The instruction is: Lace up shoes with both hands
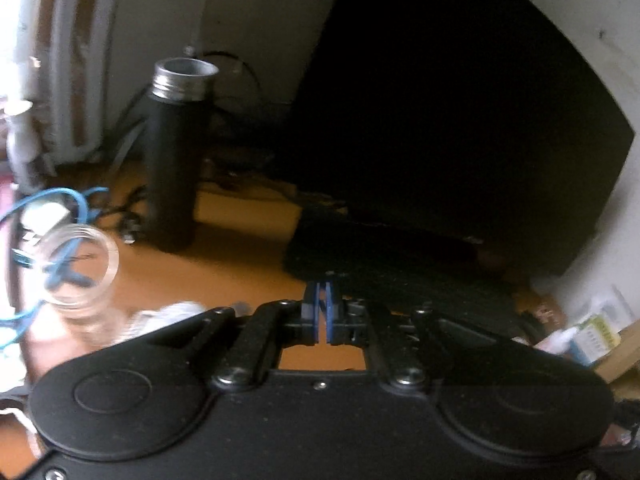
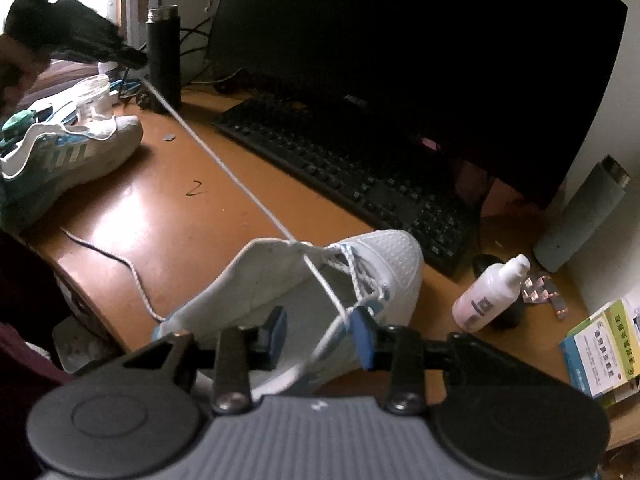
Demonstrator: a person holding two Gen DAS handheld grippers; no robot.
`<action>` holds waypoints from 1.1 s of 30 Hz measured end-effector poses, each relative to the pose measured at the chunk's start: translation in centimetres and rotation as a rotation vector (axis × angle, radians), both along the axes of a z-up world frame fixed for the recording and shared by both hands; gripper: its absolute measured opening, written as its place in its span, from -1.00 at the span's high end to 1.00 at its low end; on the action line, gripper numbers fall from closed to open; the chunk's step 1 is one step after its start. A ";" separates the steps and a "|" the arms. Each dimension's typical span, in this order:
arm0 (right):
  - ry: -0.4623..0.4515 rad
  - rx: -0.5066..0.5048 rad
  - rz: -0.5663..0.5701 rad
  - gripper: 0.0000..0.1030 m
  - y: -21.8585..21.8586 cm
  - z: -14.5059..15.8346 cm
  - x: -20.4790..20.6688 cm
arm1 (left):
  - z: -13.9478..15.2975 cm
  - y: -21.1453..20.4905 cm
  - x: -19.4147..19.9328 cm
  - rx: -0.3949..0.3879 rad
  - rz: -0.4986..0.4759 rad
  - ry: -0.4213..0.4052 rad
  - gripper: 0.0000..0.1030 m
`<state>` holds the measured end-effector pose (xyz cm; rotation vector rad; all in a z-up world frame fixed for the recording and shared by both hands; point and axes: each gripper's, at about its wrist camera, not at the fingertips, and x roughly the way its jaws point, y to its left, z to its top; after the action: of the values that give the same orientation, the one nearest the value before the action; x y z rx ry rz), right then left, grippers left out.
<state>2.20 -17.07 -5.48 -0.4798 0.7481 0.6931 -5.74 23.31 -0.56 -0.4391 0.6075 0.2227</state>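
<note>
Your white sneaker [image 2: 320,280] sits at the near edge of the worktop [image 2: 192,216], toe toward the black keyboard [image 2: 344,168]. Its white lace [image 2: 224,168] runs taut from the eyelets up to the far left corner, where your left hand-held gripper [image 2: 134,58] is; in its own view the blue pads [image 1: 322,312] are pressed together, though the lace cannot be made out between them. Your right hand-held gripper [image 2: 320,334] stands with jaws apart over the shoe's collar, lace passing between them unpinched. A second sneaker [image 2: 76,152] with striped sides lies at the left edge. Behind it a clear, seemingly empty jar [image 2: 94,96] and an uncapped black flask [image 2: 163,60]. A "Z" mark [image 2: 195,189] is scrawled on the worktop. The monitor's [image 2: 400,40] logo is unreadable, as are the spray bottle's [image 2: 490,294] label and the box [image 2: 600,352] print.
</note>
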 end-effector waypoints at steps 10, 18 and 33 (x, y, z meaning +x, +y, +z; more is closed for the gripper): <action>-0.014 -0.010 -0.103 0.26 -0.8 -0.7 2.0 | 0.6 0.0 -2.3 0.049 0.081 0.024 0.99; 0.009 0.028 -0.128 0.26 -1.4 -0.5 2.0 | 0.3 -3.1 -2.7 -0.008 -0.102 0.080 1.00; 0.010 0.148 0.174 0.25 6.3 2.4 2.2 | -3.5 -10.6 -5.7 -0.133 -0.475 0.230 1.00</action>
<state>4.35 -10.76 -3.13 -0.4095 0.6636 0.9067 -11.41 12.71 -4.05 -0.3874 0.9362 -0.2250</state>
